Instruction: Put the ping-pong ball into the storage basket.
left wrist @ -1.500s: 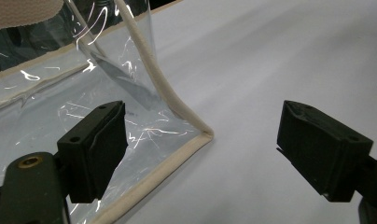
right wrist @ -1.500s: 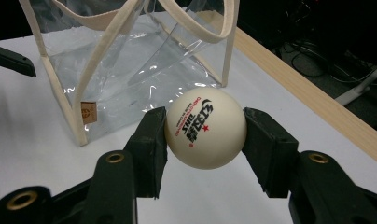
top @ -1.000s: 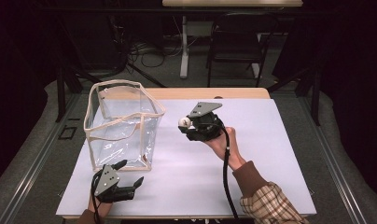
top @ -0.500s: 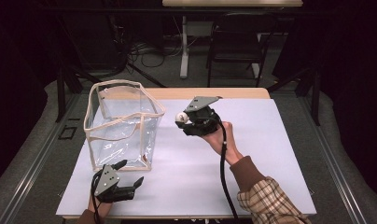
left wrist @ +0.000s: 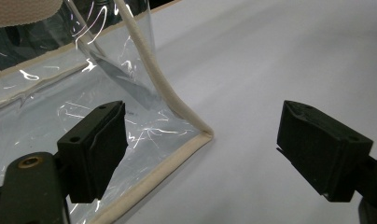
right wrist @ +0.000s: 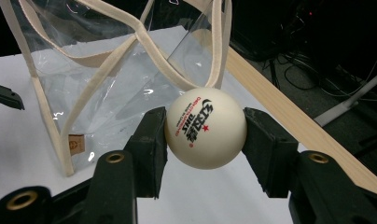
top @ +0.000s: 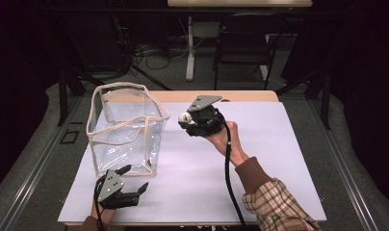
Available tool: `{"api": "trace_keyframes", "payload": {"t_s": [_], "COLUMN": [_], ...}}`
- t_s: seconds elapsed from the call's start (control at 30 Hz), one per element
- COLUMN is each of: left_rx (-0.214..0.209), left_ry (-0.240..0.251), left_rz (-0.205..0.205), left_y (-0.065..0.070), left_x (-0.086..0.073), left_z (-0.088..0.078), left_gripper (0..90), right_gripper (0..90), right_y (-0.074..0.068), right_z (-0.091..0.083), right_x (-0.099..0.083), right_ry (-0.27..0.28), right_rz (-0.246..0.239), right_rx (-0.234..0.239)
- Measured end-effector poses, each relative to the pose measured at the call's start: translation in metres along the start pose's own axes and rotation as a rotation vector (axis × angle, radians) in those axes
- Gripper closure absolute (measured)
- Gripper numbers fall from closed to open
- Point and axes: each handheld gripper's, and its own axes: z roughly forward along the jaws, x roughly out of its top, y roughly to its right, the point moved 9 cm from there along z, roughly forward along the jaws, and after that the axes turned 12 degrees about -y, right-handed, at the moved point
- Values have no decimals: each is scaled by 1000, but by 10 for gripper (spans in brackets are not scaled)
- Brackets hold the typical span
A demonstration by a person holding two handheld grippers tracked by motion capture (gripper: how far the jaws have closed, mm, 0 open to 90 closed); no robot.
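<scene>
A white ping-pong ball [right wrist: 205, 127] with red and black print sits pinched between the pads of my right gripper [right wrist: 206, 135]. In the high view that right gripper [top: 187, 119] hovers above the table, just right of the clear plastic bag [top: 125, 126], holding the ball [top: 185, 117] near the bag's right rim. The bag stands upright with cream trim and its mouth facing up. My left gripper [top: 135, 180] rests low near the table's front edge, open, just in front of the bag. In the left gripper view the bag's bottom corner [left wrist: 203, 135] lies between the wide-apart jaws, untouched.
The white tabletop [top: 279, 159] stretches to the right of the bag, with a wooden strip [top: 240, 96] along its far edge. Beyond it stand a black chair [top: 243, 48], a table leg [top: 188, 48] and floor cables. A cable [top: 228, 168] trails from my right gripper along the forearm.
My right gripper with the ball has drifted slightly left and away, closer to the bag's rim. The left gripper has stayed where it was.
</scene>
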Motion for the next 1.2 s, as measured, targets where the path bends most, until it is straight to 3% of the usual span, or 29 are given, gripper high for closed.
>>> {"api": "trace_keyframes", "payload": {"t_s": [1.2], "left_rx": [0], "left_ry": [-1], "left_rz": [2], "left_y": [0], "left_x": [0], "left_z": [0], "left_gripper": [161], "right_gripper": [510], "right_y": [4], "right_z": [7], "right_x": [33], "right_ry": [6], "right_rz": [-13], "right_rx": [-10]}}
